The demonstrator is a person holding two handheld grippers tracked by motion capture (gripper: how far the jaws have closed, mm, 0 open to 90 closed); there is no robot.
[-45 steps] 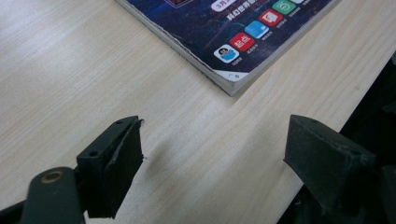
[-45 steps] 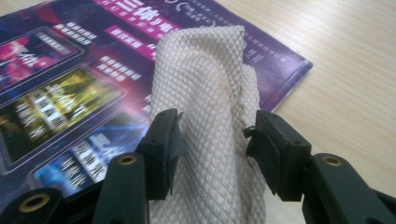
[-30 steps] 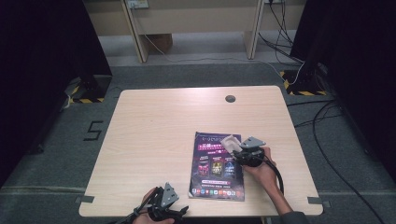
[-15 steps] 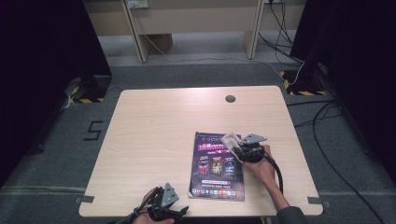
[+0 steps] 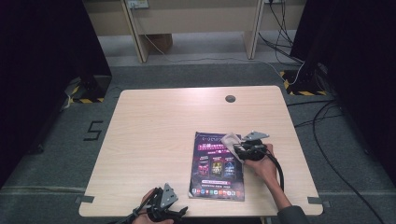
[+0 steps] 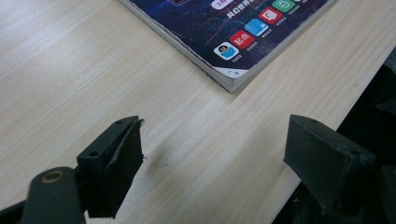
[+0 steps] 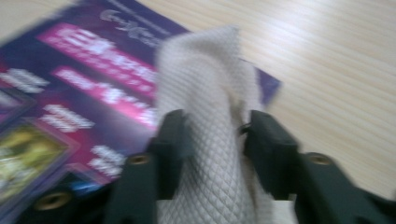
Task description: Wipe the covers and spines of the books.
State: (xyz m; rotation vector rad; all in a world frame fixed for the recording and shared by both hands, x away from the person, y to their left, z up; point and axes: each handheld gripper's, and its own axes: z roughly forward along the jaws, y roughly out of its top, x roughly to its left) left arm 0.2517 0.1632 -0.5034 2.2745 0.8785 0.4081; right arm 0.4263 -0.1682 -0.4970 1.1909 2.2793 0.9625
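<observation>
High view: a purple magazine (image 5: 217, 166) lies on a wooden table (image 5: 154, 135), toward its front right part. The right gripper (image 5: 237, 148) rests over the magazine's far right corner; its jaws have just been opening, with a pale quilted cloth (image 7: 205, 116) bunched between them. The left gripper (image 5: 164, 208) sits at the table's front edge, jaws wide, holding nothing.

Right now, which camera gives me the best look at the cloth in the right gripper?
The right gripper view: the quilted beige cloth stands close up between that gripper's jaws, over the magazine, though slightly blurred. The high view shows the cloth as a small pale patch at the right gripper. The left gripper view looks at the magazine's corner instead.
</observation>
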